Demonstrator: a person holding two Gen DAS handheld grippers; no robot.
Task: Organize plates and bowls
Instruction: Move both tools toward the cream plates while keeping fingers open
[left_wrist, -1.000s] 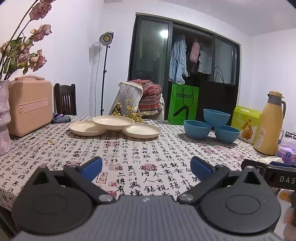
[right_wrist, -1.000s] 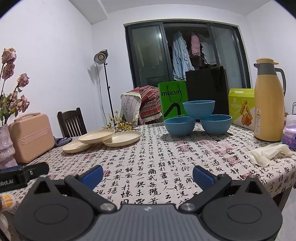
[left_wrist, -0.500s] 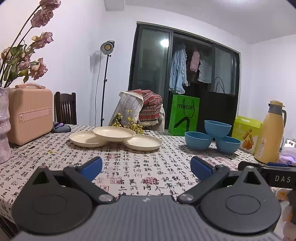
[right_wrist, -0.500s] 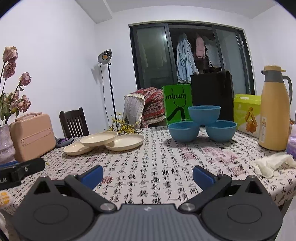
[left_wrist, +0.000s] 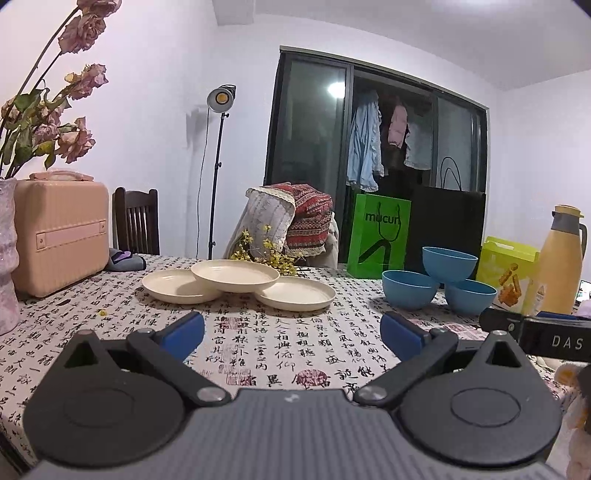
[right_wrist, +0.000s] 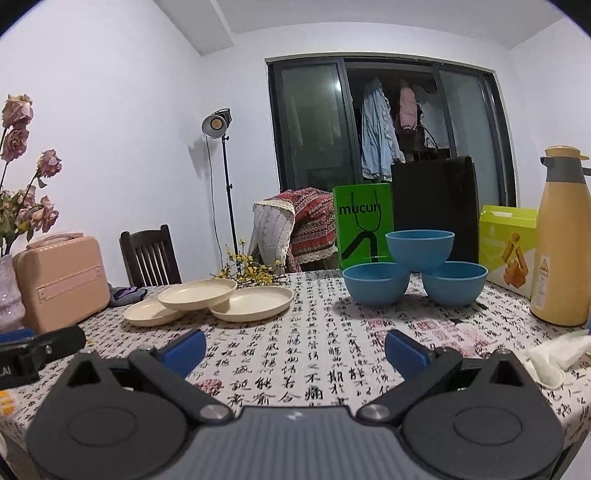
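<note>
- Cream plates form a trio on the table: the top plate (left_wrist: 235, 274) rests across the left plate (left_wrist: 173, 287) and the right plate (left_wrist: 295, 297), overlapping both.
- Seen along the left gripper (left_wrist: 291, 332), the plates lie ahead at about 11 to 12 o'clock, well apart from its blue pads (left_wrist: 186, 328), which are spread wide with nothing between them.
- Blue bowls sit at about 1 o'clock from that gripper: the top bowl (left_wrist: 449, 264) perches on the rims of the left bowl (left_wrist: 409, 294) and the right bowl (left_wrist: 470, 301).
- From the right gripper (right_wrist: 295, 349), the bowl pile stands ahead at 12 to 1 o'clock and the plates at 11 o'clock; its fingers are also parted wide and empty, hovering above the cloth.
- Calligraphy-printed tablecloth (right_wrist: 310, 350) covers the table.
- Around the edges stand a pink case (left_wrist: 61, 236) at 9 o'clock, a yellow thermos (right_wrist: 561, 236) at 3 o'clock, a green bag (right_wrist: 364, 225) behind the bowls, and a white glove (right_wrist: 554, 354) near the right edge.
- Behind the table are a dark chair (left_wrist: 136, 221), a lamp on a stand (left_wrist: 220, 98), and clothes hanging past dark glass doors (right_wrist: 314, 125).
</note>
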